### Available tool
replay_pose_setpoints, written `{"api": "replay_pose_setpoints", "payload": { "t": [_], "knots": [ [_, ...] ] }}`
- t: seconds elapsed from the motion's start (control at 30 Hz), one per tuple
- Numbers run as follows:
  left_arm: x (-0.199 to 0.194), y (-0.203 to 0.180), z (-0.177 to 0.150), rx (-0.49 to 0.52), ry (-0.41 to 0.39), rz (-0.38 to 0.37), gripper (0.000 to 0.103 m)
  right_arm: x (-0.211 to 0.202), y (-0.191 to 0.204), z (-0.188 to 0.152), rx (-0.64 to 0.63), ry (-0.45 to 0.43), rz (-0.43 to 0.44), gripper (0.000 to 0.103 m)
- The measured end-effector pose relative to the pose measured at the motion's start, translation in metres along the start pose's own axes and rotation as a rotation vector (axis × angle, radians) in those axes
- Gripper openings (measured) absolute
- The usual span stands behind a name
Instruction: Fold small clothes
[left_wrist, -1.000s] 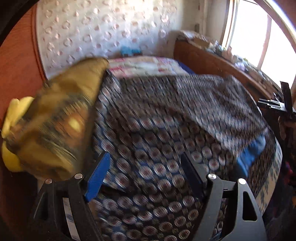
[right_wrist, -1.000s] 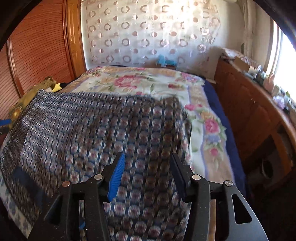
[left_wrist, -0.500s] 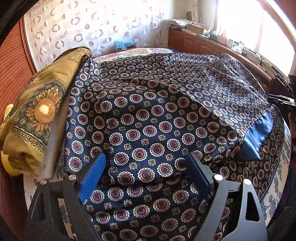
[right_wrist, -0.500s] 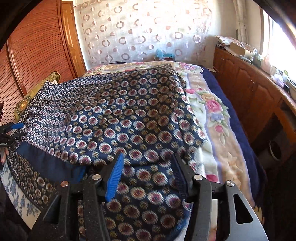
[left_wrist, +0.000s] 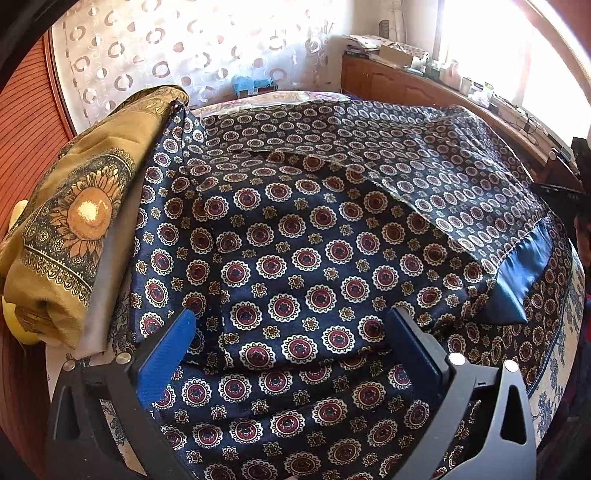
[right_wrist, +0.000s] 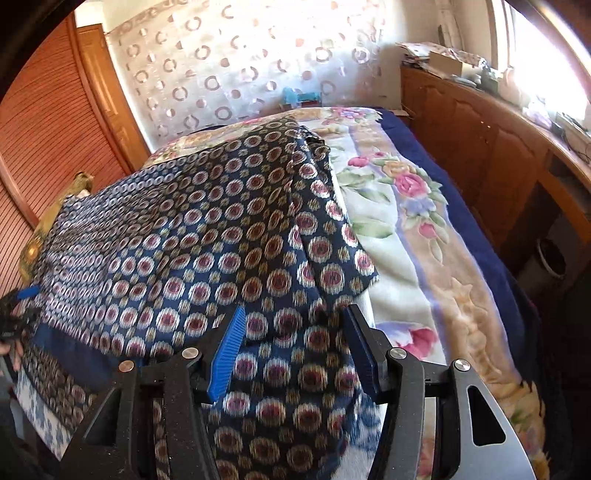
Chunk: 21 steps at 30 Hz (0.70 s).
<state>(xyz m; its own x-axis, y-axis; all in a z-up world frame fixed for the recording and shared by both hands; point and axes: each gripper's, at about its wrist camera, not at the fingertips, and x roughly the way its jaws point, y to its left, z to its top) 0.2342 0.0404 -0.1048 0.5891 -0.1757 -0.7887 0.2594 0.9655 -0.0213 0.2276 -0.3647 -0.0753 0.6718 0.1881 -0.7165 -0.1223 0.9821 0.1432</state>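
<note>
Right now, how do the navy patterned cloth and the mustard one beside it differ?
The navy cloth lies spread flat across the bed, covered in small repeating medallions. The mustard cloth is bunched in a heap at the bed's edge and bears one large sunflower motif. Both look shiny, and neither gripper holds either.

A bedroom lit by strong daylight

A sheer white curtain with ring patterns (right_wrist: 236, 74) is hung behind the bed. Ribbed reddish wooden wardrobe doors (right_wrist: 48, 122) are seen on one side, a long brown wooden cabinet (right_wrist: 480, 140) under the bright window (left_wrist: 491, 48) on the other.
</note>
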Motion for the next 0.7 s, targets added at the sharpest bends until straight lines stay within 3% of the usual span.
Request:
{"api": "replay_pose_setpoints", "payload": {
  "t": [0.3, 0.7],
  "knots": [
    [0.000, 0.000, 0.000, 0.001, -0.001, 0.001, 0.103, 0.014, 0.020, -0.004, -0.084, -0.025, -0.135, 0.057],
    [-0.003, 0.003, -0.003, -0.011, 0.019, 0.012, 0.103, 0.018, 0.023, -0.004, -0.092, -0.023, -0.131, 0.061]
  ]
}}
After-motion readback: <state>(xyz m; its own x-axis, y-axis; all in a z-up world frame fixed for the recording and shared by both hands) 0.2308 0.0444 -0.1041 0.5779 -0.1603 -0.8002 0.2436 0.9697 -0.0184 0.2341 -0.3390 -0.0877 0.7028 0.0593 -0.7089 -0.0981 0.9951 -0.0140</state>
